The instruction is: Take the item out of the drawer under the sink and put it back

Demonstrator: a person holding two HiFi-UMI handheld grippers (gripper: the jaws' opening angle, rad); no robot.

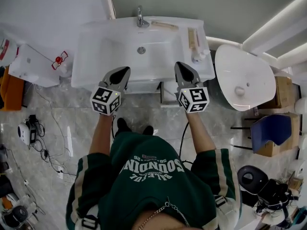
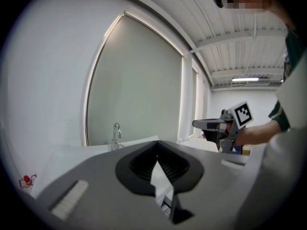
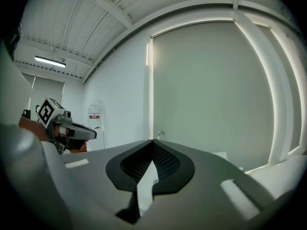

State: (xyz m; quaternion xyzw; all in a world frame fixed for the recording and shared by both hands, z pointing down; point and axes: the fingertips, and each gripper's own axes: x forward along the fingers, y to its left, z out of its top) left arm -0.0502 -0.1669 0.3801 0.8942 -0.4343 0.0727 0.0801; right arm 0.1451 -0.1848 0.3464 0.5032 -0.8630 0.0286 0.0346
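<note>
- Left gripper point(image 1: 127, 70): jaws together, tips touching, nothing between them. It is held up at the sink's point(image 1: 96, 37) front edge.
- Right gripper point(image 1: 178, 64): same, jaws closed and empty, at the front edge further right. The two are well apart and pointing at the basin.
- Item: not visible in any view. Presumably it is in the drawer under the sink, which the basin hides from above.
- Only a white cabinet front point(image 1: 169, 94) shows below the rim, between the grippers. Can't tell if the drawer is ajar.
- Step, by my read: nothing started, the drawer comes first.
- Drawer handling (judgement): the front looks like a smooth, rigid, glossy white panel, so likely slick for the pads. Go for a lip or handle rather than the flat face. No handle visible from here.
- Item handling: weight, stiffness and fragility unknown. Pick the grip point once the drawer is open. By default, grip across the narrowest firm section, near the middle.
- Sink: white, glossy, rectangular with rounded corners. It has a metal drain in the centre and a chrome tap point(image 1: 140, 17) at the back.
- The counter behind and to the right carries small toiletries, including a white bottle point(image 1: 199, 55). Keep the right gripper off them.
- Jaw pads: black with a ribbed or mesh texture, set in a grey matte shell.
- Floor point(image 1: 144, 114): grey, polished, marble-look tile.
</note>
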